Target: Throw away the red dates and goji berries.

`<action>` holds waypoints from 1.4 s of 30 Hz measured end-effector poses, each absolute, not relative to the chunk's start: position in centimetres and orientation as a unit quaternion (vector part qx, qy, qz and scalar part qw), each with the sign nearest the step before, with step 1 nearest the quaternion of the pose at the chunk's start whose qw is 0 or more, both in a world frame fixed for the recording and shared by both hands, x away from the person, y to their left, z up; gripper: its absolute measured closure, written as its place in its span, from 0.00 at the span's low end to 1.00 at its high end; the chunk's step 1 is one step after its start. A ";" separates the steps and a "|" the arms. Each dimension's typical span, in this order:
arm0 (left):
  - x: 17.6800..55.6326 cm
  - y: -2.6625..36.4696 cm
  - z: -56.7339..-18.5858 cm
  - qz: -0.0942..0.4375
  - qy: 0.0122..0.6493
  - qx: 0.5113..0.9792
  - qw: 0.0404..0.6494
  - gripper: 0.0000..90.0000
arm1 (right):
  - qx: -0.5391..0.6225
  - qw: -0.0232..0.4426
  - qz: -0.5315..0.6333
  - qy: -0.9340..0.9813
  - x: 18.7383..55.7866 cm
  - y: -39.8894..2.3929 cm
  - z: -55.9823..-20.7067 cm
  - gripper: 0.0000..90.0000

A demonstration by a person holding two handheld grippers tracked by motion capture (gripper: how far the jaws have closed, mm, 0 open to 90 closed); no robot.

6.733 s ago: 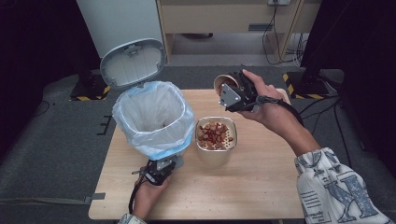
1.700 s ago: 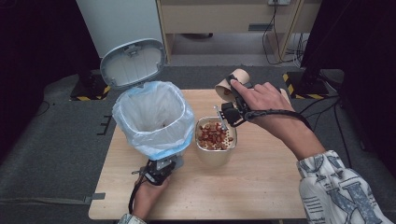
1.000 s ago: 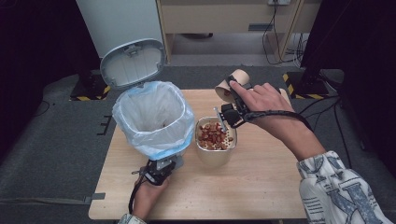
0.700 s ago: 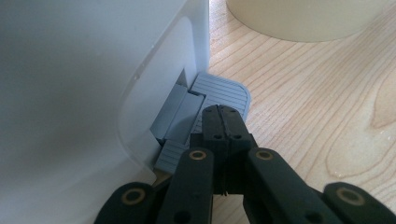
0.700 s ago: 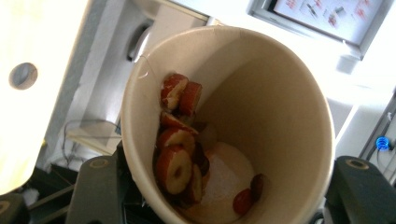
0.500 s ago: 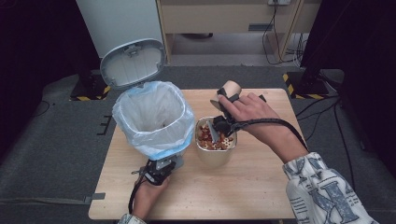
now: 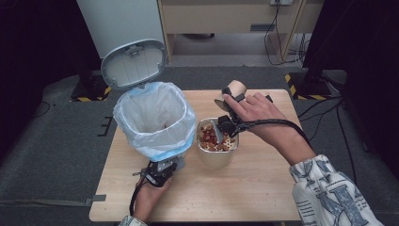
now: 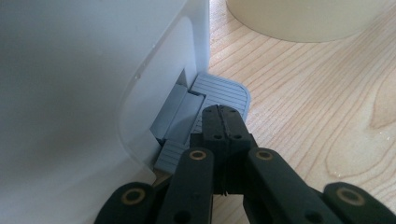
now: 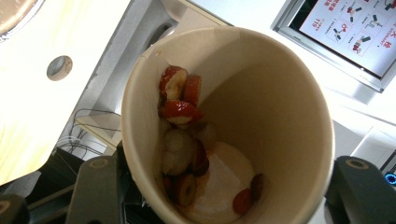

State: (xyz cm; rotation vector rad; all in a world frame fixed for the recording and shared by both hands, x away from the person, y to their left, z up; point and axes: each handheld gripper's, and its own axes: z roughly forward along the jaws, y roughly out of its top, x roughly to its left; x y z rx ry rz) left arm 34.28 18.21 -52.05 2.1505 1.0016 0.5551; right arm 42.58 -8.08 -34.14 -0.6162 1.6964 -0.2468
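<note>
A small paper cup (image 7: 234,89) is tipped above the far rim of a larger paper bucket (image 7: 216,157) that holds red jujube slices (image 7: 211,139). My right gripper (image 7: 230,101) is shut on the cup. In the right gripper view the cup (image 9: 280,116) lies between the jaws of my right gripper (image 9: 229,186), mouth towards the camera, with several slices (image 9: 180,107) clinging to its wall. My left gripper (image 7: 162,170) is shut at the foot of the white pedal bin (image 7: 155,136). Its closed tips (image 8: 223,116) rest on the grey pedal (image 8: 219,88).
The bin's lid (image 7: 134,63) stands open behind a white bag liner. The bucket's base (image 8: 303,18) stands just beyond the pedal. Bare wooden table (image 7: 254,193) stretches in front and to the right. A sleeved right forearm (image 7: 324,188) crosses the table's right side.
The right hand has brought the small cup down and slightly left, closer to the bucket. The left gripper has stayed on the pedal and the lid has stayed open.
</note>
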 end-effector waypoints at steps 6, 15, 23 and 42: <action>34.3 18.2 -52.1 0.215 0.385 0.828 0.345 0.99 | -0.259 0.618 -0.098 0.736 42.5 -8.5 -33.4 0.42; 34.3 18.2 -52.1 0.212 0.388 0.826 0.351 0.99 | -0.313 0.597 -0.148 0.724 42.3 -7.7 -36.6 0.43; 34.3 18.2 -52.1 0.211 0.389 0.825 0.351 0.99 | -0.277 0.602 -0.131 0.738 43.0 -8.5 -35.9 0.43; 34.3 18.2 -52.1 0.211 0.389 0.825 0.351 0.99 | -0.142 0.560 0.045 0.815 43.0 -10.5 -34.5 0.42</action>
